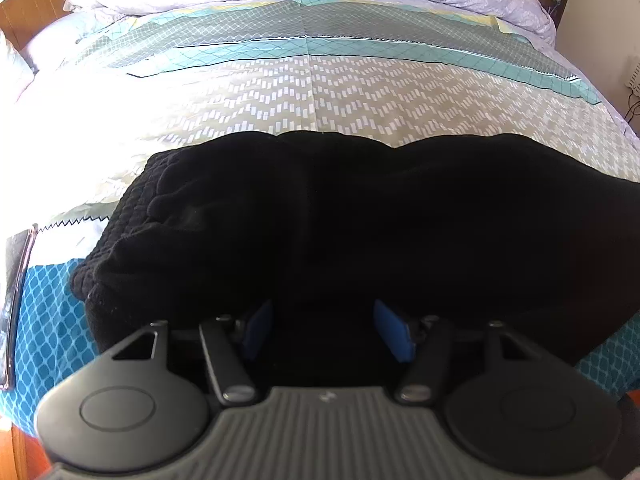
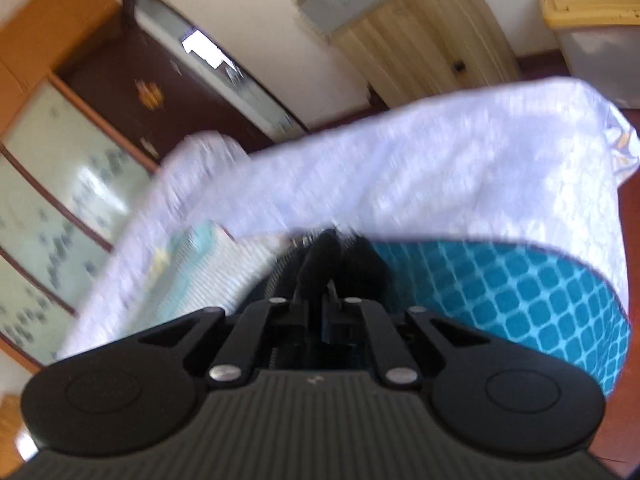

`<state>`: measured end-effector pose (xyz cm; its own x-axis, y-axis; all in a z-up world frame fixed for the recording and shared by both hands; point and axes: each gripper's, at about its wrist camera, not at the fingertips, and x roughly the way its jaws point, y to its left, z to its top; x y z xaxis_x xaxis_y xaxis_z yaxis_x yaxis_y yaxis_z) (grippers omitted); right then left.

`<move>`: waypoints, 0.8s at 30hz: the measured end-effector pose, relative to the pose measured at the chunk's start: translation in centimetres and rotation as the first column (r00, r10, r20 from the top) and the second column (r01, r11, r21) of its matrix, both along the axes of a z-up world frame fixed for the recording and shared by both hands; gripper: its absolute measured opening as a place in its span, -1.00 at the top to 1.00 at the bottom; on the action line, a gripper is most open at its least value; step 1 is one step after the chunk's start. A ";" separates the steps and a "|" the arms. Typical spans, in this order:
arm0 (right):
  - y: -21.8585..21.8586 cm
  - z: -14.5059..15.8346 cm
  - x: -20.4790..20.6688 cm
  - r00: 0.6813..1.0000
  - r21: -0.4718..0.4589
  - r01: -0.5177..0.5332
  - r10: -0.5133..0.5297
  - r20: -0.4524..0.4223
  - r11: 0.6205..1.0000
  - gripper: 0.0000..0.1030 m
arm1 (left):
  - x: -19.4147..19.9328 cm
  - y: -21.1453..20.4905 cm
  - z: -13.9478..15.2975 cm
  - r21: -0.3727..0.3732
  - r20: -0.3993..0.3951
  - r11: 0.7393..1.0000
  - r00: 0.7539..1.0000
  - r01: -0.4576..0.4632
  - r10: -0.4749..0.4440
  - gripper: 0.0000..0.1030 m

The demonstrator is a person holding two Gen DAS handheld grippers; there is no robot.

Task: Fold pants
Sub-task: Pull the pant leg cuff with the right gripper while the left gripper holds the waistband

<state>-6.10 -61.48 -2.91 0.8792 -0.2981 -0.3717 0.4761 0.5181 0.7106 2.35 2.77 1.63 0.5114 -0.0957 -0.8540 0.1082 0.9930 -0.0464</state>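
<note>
Slippage is your main risk: the right tool point(image 2: 326, 280) is clenched on a thin pinch of black pants point(image 1: 340, 216), and a quick swing could tear it free. Your left tool point(image 1: 326, 332) sits spread and empty, with the pants bunched on the bed point(image 1: 320, 96) directly ahead, seemingly between its fingers.

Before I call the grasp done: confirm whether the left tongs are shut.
No. The left tongs stand open, blue pads wide apart over the black pants.
</note>
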 end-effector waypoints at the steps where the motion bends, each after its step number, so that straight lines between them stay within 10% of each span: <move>1: 0.3 0.8 -0.2 1.000 -0.008 -0.012 0.012 0.022 1.000 0.84 | 0.0 0.2 0.2 -0.017 0.001 1.000 1.000 -0.004 0.004 -0.11; 7: 7.0 6.3 0.7 0.947 -0.245 -0.290 0.314 0.063 0.925 0.84 | -1.1 1.5 2.0 -0.137 0.043 0.991 0.999 -0.011 0.017 -0.11; 12: 17.8 5.5 2.9 0.747 -0.382 -0.647 0.649 -0.144 0.660 0.83 | -2.1 2.3 2.9 -0.180 0.057 0.984 0.998 0.000 0.010 -0.11; 16: 24.0 -0.1 4.9 0.612 -0.342 -0.790 0.682 -0.401 0.508 0.82 | -2.6 2.8 3.0 -0.195 0.050 0.981 0.999 0.000 0.010 -0.11; 24: 23.7 -0.1 4.1 0.602 -0.323 -0.798 0.706 -0.373 0.509 0.79 | -3.4 4.0 3.1 -0.226 0.050 0.974 0.998 -0.016 0.028 -0.12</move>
<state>-1.99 -37.78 -3.02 0.7809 0.2861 -0.5552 -0.1539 0.9496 0.2730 -1.03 6.74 4.78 0.5589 -0.2710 -0.7837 0.0951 0.9598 -0.2640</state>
